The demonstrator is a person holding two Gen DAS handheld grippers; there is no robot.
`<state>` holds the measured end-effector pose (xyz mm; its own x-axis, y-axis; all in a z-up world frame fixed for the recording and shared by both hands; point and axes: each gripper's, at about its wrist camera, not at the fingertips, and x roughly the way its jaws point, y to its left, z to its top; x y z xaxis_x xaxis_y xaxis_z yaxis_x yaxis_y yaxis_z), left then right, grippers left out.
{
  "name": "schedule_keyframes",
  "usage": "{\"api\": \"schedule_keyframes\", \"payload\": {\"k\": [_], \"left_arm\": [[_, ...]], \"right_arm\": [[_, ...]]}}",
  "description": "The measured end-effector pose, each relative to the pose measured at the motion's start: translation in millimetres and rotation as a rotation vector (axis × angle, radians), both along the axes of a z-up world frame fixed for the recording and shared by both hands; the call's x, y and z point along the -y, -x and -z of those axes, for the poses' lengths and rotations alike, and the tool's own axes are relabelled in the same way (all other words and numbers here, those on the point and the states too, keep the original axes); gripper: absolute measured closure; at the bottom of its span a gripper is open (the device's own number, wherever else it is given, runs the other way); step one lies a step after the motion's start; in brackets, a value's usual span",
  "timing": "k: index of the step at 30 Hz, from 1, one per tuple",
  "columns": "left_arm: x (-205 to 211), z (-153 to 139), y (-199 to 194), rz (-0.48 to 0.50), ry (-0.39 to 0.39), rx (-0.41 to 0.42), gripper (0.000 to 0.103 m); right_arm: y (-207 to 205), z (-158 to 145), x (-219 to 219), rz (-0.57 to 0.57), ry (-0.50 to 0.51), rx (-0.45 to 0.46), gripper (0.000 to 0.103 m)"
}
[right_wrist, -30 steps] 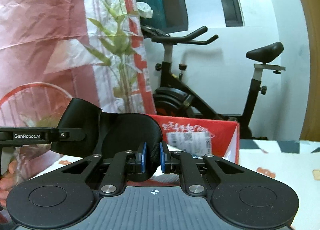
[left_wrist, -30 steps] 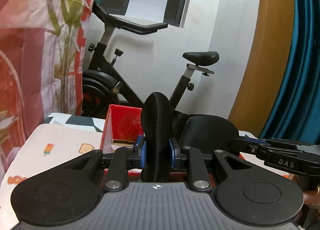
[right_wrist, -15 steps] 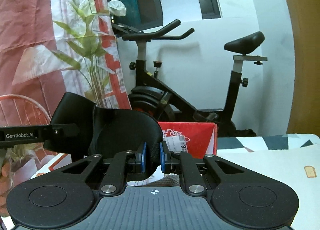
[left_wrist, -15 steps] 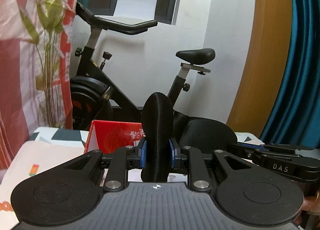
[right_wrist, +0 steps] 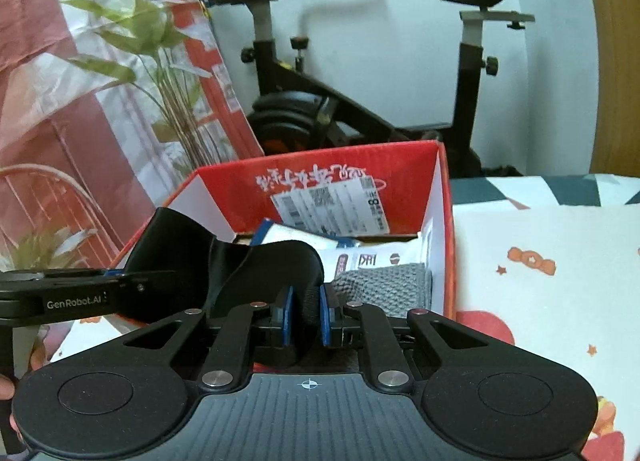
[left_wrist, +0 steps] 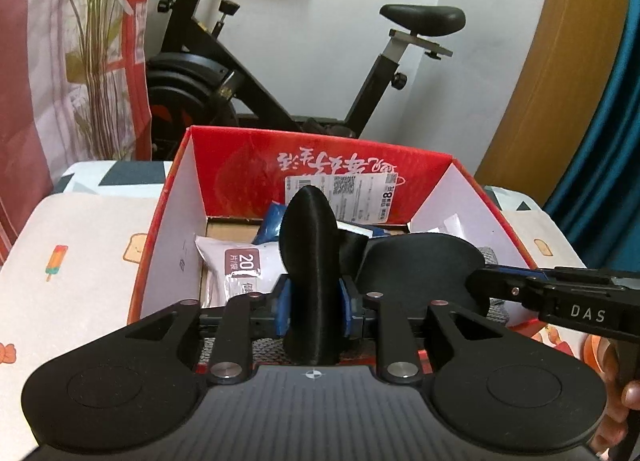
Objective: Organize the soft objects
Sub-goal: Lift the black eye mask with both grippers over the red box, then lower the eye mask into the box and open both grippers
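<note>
A black padded sleep mask [left_wrist: 312, 261] hangs between both grippers above an open red cardboard box [left_wrist: 320, 165]. My left gripper [left_wrist: 313, 301] is shut on one end of the mask. My right gripper [right_wrist: 306, 313] is shut on the other end [right_wrist: 276, 273]. The box also shows in the right wrist view [right_wrist: 328, 169]. Inside it lie a white wipes packet [left_wrist: 236, 261], a blue packet [left_wrist: 272, 221] and a grey knitted cloth [right_wrist: 384, 285]. Each gripper shows from the side in the other's view.
The box stands on a table with a white patterned cloth [right_wrist: 540, 261]. Behind it are a black exercise bike [left_wrist: 280, 73], a plant [right_wrist: 160, 61] with a red and white curtain on the left, and an orange door frame [left_wrist: 560, 61].
Both grippers have tilted down and moved toward the box with the mask held between them. The inside of the box has come into view.
</note>
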<state>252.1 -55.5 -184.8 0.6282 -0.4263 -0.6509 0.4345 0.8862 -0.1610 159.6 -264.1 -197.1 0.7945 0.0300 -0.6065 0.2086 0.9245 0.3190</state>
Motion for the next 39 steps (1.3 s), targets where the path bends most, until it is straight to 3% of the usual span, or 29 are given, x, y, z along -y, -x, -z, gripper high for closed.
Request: {"api": "schedule_keyframes", "payload": {"k": [4,16,29,33,35,37,39], "left_arm": [[-2,1,-1,-0.004,-0.012,0.011,0.049],[-22,-3,-11,-0.073,0.021,0.050,0.051],[-22,0,-3,-0.047,0.005,0.081,0.051],[-25,-2,2,-0.052,-0.004,0.096,0.051],[-26,-3,5,-0.054,-0.006,0.104,0.051],[-28,-5,9,-0.055,-0.009,0.112,0.050],[-30,-6,13,-0.056,-0.012,0.121,0.049]], "right_arm": [[-5,-2,-6,-0.019,0.053,-0.032,0.090],[-21,-2,0,-0.040,0.094,-0.114,0.090],[-43,16,-16,-0.047,0.084,-0.196,0.089],[-39,13,-19,-0.034,0.134,-0.180,0.079],[-37,9,-24,-0.038,0.196,-0.159,0.069],[-34,5,-29,-0.032,0.261,-0.138,0.047],[-29,2,-32,-0.043,0.293,-0.101,0.037]]}}
